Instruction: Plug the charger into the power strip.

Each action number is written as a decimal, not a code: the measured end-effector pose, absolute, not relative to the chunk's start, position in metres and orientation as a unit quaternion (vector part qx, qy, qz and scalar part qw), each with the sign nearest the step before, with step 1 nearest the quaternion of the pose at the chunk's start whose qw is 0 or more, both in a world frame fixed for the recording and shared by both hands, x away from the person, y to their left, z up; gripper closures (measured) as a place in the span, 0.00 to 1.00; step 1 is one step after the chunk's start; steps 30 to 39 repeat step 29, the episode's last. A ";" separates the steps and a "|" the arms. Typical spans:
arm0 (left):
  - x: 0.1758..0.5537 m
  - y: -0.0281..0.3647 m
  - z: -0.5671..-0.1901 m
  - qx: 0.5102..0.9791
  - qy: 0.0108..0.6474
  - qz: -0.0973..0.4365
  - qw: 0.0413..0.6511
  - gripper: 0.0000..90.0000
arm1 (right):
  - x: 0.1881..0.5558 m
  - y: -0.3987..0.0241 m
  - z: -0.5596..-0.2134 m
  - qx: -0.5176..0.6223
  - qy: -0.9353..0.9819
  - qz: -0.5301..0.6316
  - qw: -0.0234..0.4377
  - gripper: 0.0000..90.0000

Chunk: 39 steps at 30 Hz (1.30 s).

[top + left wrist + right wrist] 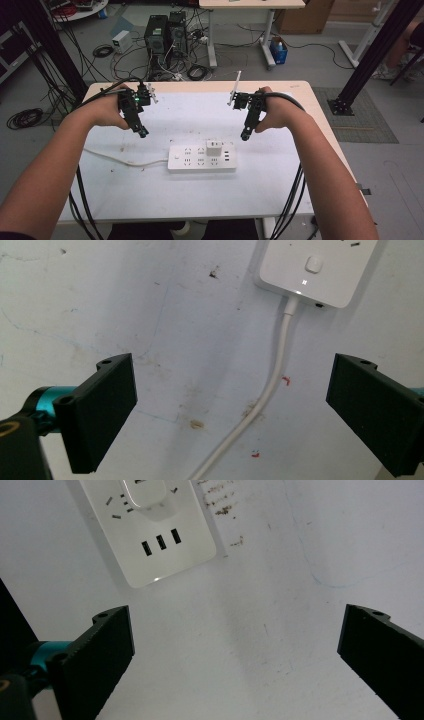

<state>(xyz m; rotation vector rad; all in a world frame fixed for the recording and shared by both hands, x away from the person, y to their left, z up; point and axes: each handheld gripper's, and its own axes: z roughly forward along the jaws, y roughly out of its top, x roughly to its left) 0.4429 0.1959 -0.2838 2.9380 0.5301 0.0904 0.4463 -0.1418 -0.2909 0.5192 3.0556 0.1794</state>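
Near the middle of the high view, slightly below centre, lies the white power strip [201, 157] flat on the counter [125, 195], its long side running left to right in the frame. On its top, right of centre, sits a white plug adapter [214, 148], pushed into one of the sockets. From the strip's left end a white cord [120, 159] runs off toward the left edge of the counter. I hold my left tool [141, 131] at the upper left of the strip, well above the white surface and apart from everything; its jaws stand wide apart with nothing between them. In the left gripper view the end of the power strip [320, 270] with its switch button [313, 264] sits at the upper right of the frame, and the cord [272, 385] comes down from it between my two black jaws, lying on the counter far beneath them. My right tool [245, 134] hangs at the upper right of the strip, just as free, its jaws spread wide and holding nothing. In the right gripper view the other end of the strip [155, 545], with three USB ports [161, 542], fills the upper left of the frame, and the adapter [145, 492] shows at the top edge. Small brown stains [225, 507] mark the counter beside the strip's end.
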 end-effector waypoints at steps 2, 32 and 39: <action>0.444 0.196 -0.285 0.981 0.176 0.028 0.076 0.07 | 0.447 -0.144 -0.290 0.169 0.984 0.053 0.019 0.01; 0.454 0.198 -0.287 0.981 0.178 0.023 0.071 0.07 | 0.459 -0.147 -0.293 0.170 0.984 0.045 0.012 0.01; 0.454 0.198 -0.287 0.981 0.178 0.023 0.071 0.07 | 0.459 -0.147 -0.293 0.170 0.984 0.045 0.012 0.01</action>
